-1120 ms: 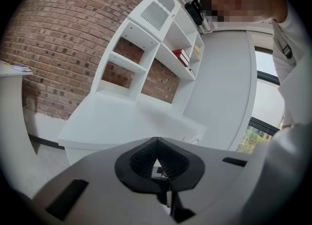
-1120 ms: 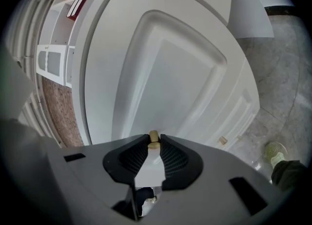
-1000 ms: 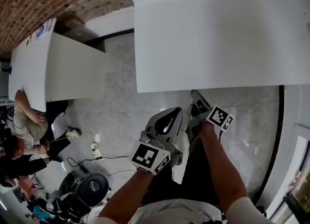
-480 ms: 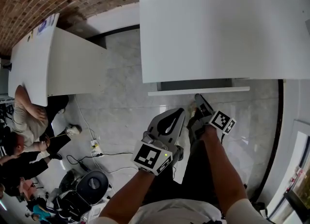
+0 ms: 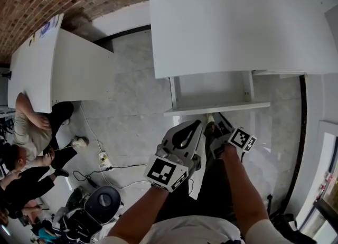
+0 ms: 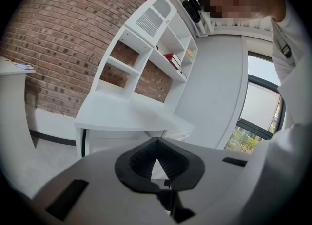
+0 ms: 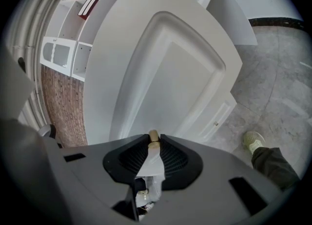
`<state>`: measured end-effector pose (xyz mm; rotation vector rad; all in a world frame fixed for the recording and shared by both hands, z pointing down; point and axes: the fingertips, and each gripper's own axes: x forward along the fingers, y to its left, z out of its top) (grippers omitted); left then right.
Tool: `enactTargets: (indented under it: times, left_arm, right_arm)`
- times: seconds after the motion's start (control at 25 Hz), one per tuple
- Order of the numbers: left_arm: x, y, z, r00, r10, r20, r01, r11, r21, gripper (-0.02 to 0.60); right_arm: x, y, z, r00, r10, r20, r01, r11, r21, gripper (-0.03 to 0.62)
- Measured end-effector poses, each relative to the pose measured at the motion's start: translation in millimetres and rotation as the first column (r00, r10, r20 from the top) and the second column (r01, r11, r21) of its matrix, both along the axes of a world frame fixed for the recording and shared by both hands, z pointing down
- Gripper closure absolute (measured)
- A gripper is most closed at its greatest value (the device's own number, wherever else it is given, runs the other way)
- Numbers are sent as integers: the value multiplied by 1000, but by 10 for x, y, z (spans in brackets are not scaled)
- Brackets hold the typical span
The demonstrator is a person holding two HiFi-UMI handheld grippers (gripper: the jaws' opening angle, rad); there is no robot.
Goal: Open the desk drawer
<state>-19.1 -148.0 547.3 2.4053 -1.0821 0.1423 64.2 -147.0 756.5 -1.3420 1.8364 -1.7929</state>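
Observation:
The white desk fills the top of the head view. Its drawer stands pulled out from under the top, and the white front panel faces me. A small tan knob sits on that panel. My right gripper is shut on the knob, which is pinched between its black pads, with the drawer front filling that view. My left gripper hovers left of the right one, below the drawer front. It touches nothing. Its jaws are shut and empty.
A second white table stands at the left, with people seated beside it. Cables and a power strip lie on the grey floor near a black bag. A white shelf unit with books backs onto a brick wall.
The drawer has slid out from under the desk toward me, from hidden to well open. My right gripper drew back with the knob. The left gripper drifted back alongside it.

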Motion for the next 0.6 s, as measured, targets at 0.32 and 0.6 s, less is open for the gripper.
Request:
enactTargets:
  times: [0.32,0.6]
  left_arm:
    - [27,341,-42,1000,31,1,-31,1000,3,572]
    - [26,556,-110,999,41,1,-41,999,8,572]
  right_arm:
    - [22,421,21,1000,11,-3,-11,1000,-7,516]
    - [47,666,19,1000,22,-12,-22,1000,-17,516]
